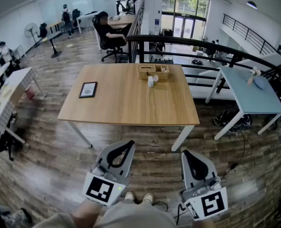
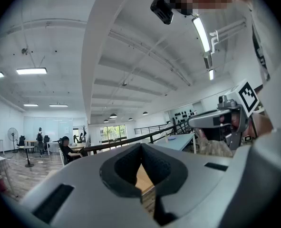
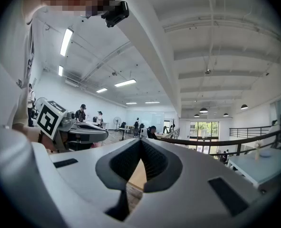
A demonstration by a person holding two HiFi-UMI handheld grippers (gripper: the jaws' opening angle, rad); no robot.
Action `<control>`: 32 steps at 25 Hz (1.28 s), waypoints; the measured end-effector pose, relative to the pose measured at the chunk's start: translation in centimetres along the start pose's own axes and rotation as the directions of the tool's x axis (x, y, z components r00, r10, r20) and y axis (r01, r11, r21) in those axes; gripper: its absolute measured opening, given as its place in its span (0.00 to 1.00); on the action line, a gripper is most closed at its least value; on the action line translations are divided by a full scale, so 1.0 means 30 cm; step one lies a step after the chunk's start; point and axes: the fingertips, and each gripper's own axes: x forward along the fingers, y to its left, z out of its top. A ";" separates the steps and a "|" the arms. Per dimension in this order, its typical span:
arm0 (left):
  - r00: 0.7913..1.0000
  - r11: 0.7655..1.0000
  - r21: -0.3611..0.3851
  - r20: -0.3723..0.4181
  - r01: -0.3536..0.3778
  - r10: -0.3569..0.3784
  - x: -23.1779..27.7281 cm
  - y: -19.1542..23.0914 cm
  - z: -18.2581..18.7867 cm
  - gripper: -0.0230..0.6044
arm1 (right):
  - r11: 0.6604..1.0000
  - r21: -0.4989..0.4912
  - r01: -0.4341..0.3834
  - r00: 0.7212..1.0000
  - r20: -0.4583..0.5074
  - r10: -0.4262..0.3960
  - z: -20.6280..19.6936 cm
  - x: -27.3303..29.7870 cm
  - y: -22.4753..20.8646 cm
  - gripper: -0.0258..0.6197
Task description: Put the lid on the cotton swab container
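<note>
Far ahead on the wooden table (image 1: 126,103) stands a small white container (image 1: 150,81), just in front of a wooden organiser box (image 1: 153,71). Its lid cannot be made out at this distance. Both grippers are held low near my body, well short of the table. My left gripper (image 1: 129,145) is shut, its jaw tips touching with nothing between them (image 2: 141,145). My right gripper (image 1: 185,153) is likewise shut and empty (image 3: 141,140). Each gripper view looks up and over the room, with only a sliver of the table top showing through the jaw gap.
A dark framed picture (image 1: 88,89) lies on the table's left part. A light blue table (image 1: 249,96) stands to the right, with a black railing (image 1: 197,44) behind both. A person sits at a desk (image 1: 109,32) at the back. Wooden floor lies between me and the table.
</note>
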 end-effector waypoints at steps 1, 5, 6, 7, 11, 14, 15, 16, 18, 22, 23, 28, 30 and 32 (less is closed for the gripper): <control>1.000 1.000 0.003 0.001 0.001 -0.001 0.002 -0.002 0.001 0.07 | 1.000 0.007 -0.003 1.000 0.004 0.002 0.000 -0.001 -0.004 0.08; 1.000 1.000 0.009 0.003 0.002 -0.002 0.007 -0.016 -0.001 0.07 | 1.000 0.015 -0.010 1.000 0.008 0.010 -0.008 -0.008 -0.013 0.08; 1.000 1.000 0.008 0.002 0.000 0.000 0.008 -0.020 -0.003 0.07 | 1.000 0.014 -0.013 1.000 0.008 0.013 -0.012 -0.010 -0.015 0.08; 1.000 1.000 0.007 0.002 -0.002 0.002 0.009 -0.023 -0.004 0.07 | 1.000 0.014 -0.016 1.000 0.007 0.016 -0.015 -0.012 -0.017 0.08; 1.000 1.000 0.010 0.001 -0.004 0.004 0.019 -0.037 0.002 0.07 | 0.999 0.025 -0.030 1.000 -0.001 0.030 -0.024 -0.019 -0.027 0.08; 1.000 1.000 0.013 -0.007 -0.003 0.003 0.032 -0.063 -0.006 0.07 | 0.999 0.034 -0.037 0.999 -0.003 0.037 -0.044 -0.033 -0.042 0.08; 1.000 1.000 0.013 -0.007 -0.003 0.004 0.036 -0.073 -0.012 0.07 | 0.999 0.035 -0.039 0.999 -0.004 0.039 -0.054 -0.038 -0.047 0.08; 1.000 1.000 0.014 -0.007 -0.004 0.004 0.040 -0.082 -0.017 0.07 | 0.999 0.036 -0.040 0.999 -0.006 0.041 -0.065 -0.042 -0.052 0.08; 1.000 1.000 0.016 -0.007 -0.005 0.005 0.048 -0.095 -0.024 0.07 | 0.999 0.037 -0.038 0.999 -0.014 0.039 -0.086 -0.048 -0.065 0.08; 1.000 1.000 0.009 -0.014 -0.013 0.013 0.059 -0.095 -0.026 0.07 | 0.997 0.063 -0.041 0.998 -0.036 0.043 -0.117 -0.052 -0.076 0.08; 1.000 1.000 0.010 -0.014 -0.018 0.018 0.063 -0.089 -0.026 0.07 | 0.997 0.063 -0.043 0.998 -0.035 0.045 -0.121 -0.051 -0.078 0.08; 1.000 0.999 0.022 0.000 -0.024 0.024 0.091 -0.077 -0.039 0.07 | 0.998 0.047 -0.046 0.998 -0.029 0.047 -0.141 -0.031 -0.095 0.08; 1.000 1.000 0.023 0.007 -0.021 0.021 0.117 -0.064 -0.043 0.07 | 0.998 0.043 -0.044 0.999 -0.030 0.045 -0.148 -0.006 -0.112 0.08; 1.000 1.000 0.016 0.010 -0.017 0.017 0.145 -0.044 -0.043 0.07 | 0.998 0.038 -0.041 0.998 -0.035 0.043 -0.150 0.028 -0.128 0.08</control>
